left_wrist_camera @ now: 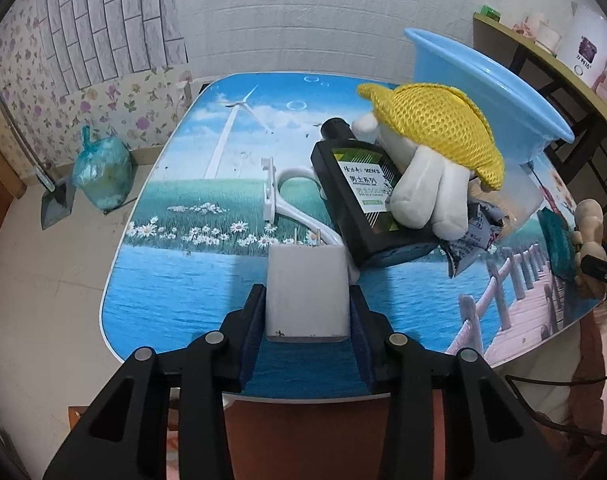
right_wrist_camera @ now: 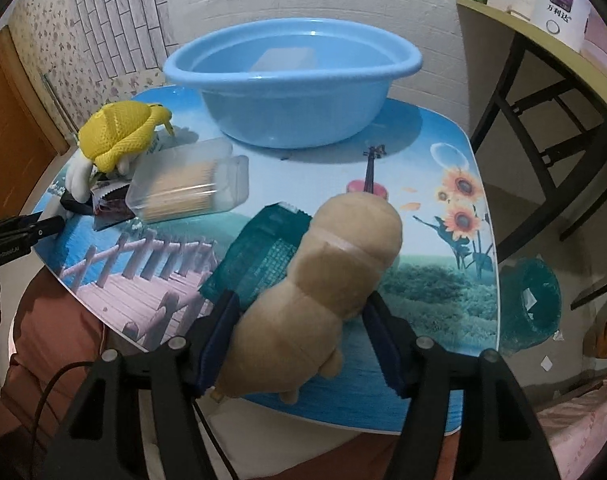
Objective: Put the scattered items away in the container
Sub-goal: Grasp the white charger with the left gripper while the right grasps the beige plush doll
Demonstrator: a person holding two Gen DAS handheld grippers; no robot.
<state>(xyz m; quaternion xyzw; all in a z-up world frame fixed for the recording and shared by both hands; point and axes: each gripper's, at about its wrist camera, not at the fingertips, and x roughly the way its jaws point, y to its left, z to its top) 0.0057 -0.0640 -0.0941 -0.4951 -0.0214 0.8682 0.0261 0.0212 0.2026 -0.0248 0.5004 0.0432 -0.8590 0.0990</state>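
My left gripper point(left_wrist_camera: 308, 312) is shut on a white charger plug point(left_wrist_camera: 308, 294) near the table's front edge; its prongs point away and a white cable point(left_wrist_camera: 299, 210) trails off it. My right gripper point(right_wrist_camera: 303, 340) is shut on a tan plush toy point(right_wrist_camera: 323, 288) just above the table. The blue basin point(right_wrist_camera: 291, 92) stands at the far side of the table with a pale box point(right_wrist_camera: 283, 58) inside. A black bottle point(left_wrist_camera: 359, 192), a white plush with a yellow mesh hat point(left_wrist_camera: 435, 148), a clear toothpick box point(right_wrist_camera: 183, 188), a teal packet point(right_wrist_camera: 259, 260) and a dark packet point(right_wrist_camera: 111, 204) lie on the table.
The table point(right_wrist_camera: 431, 168) has a printed scenery top. A dark-framed side table point(right_wrist_camera: 543, 60) with containers stands to the right. A teal bin point(right_wrist_camera: 531, 304) sits on the floor at the right. A tied rubbish bag point(left_wrist_camera: 99, 168) and a dustpan point(left_wrist_camera: 55, 204) are by the wall.
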